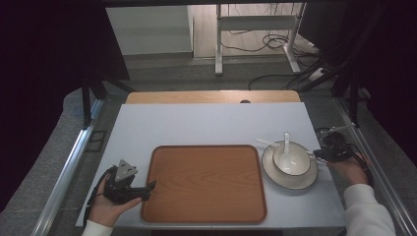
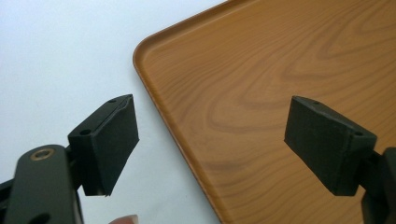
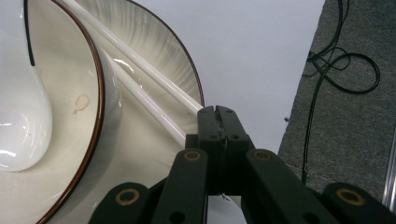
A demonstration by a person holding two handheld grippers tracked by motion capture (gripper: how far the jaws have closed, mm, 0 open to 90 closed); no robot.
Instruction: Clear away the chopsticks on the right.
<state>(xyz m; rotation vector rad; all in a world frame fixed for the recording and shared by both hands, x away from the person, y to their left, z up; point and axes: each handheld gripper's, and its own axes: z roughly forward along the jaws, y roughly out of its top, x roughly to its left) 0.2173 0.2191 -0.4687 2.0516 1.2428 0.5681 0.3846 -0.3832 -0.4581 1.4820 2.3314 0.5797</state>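
My right gripper (image 3: 215, 112), jaws closed, meets two chopsticks (image 3: 140, 70) beside one bowl (image 1: 291, 158), one spoon (image 1: 287, 142), one plate (image 1: 275, 178); my left gripper (image 2: 210, 140) gapes at nine o'clock of one tray (image 1: 204, 184).

We've got two glossy white chopsticks (image 3: 140, 74) lying side by side across the cream plate (image 1: 275, 177), right next to the brown-rimmed bowl (image 1: 291, 158) that's sitting on it, white spoon (image 1: 287, 144) resting inside.

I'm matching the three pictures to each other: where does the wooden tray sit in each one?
High view: the wooden tray lies centre-bottom, between both hands.
Left gripper view: its rounded corner fills the right side, under the open jaws.
Right gripper view: not in it.
Shared landmark: the white tabletop.
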